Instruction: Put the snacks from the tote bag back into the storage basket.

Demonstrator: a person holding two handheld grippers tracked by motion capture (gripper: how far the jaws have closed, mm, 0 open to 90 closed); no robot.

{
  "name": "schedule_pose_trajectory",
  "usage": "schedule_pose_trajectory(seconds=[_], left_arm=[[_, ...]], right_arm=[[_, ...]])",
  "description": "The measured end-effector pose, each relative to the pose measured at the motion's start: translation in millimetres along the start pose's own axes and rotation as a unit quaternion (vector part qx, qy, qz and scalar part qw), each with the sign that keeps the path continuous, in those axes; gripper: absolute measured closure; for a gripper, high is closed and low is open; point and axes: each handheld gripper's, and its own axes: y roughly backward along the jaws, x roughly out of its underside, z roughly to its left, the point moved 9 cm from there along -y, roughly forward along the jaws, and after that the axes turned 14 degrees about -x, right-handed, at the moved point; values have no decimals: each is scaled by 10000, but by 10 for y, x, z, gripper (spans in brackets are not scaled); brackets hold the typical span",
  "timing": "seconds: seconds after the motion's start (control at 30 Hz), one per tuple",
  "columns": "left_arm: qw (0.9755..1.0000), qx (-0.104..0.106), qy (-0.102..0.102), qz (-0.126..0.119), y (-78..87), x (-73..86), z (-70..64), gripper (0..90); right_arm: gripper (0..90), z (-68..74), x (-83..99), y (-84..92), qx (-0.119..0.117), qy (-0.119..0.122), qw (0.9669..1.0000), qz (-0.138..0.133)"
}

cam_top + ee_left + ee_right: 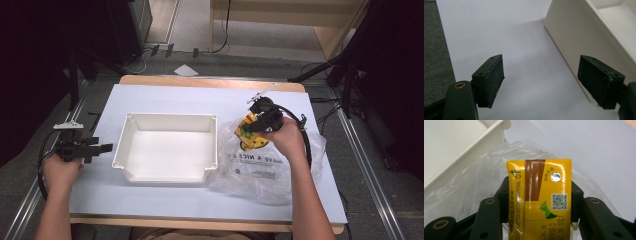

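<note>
While my right gripper [256, 125] clamps the yellow drink carton [539, 195] from both sides, I've got it lifted just above the clear plastic bag [260, 167], which lies crumpled on the right part of the white table [165, 97]. Looking along the right jaws, the carton stands between them with its flat top toward the camera: a brown strip down the middle, a silver foil straw spot, a square code beside a green mark. Both pads press on its sides, so that's a firm grip, no gap. The bag spreads underneath and behind the carton, printed lettering facing up, and touches the right wall of the white tray [170, 120]. That tray sits in the middle of the table. Over on the left, my left gripper [102, 148] hangs low by the table's left edge, pointing toward the tray. Its jaws stand wide apart with nothing between them, and the tray's outer wall [574, 37] is just beside one pad.
</note>
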Motion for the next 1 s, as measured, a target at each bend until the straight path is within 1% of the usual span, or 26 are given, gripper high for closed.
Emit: schedule_pose_trajectory(seconds=[0.03,0.1,0.13,0.3,0.5,0.53,0.67,0.83,1.0], left_arm=[[10000,2,3,1,-5,-3,-4,225],[10000,10,-4,6,-10,-4,-11,225],[10000,17,-16,11,-12,-3,-15,225],[10000,14,-17,11,-11,-3,-12,225],[10000,29,-27,38,-17,3,-13,225],[10000,29,-31,41,-17,3,-15,225],[10000,7,-63,21,-11,-1,-16,226],[10000,9,-64,15,-10,1,-12,226],[10000,15,-62,23,-2,5,-7,227]], right_arm=[[544,-1,4,12,-18,-54,10000,-12],[544,-4,14,27,-147,-253,9996,16],[544,-4,19,30,-165,-280,9995,29],[543,-4,31,42,-151,-247,9996,52],[543,38,16,80,-165,-210,9996,64],[543,51,14,90,-173,-247,9995,56],[543,85,1,135,-185,-269,9994,65],[543,155,-30,184,-192,-203,9996,35],[543,220,-42,233,-184,-163,9997,81]])
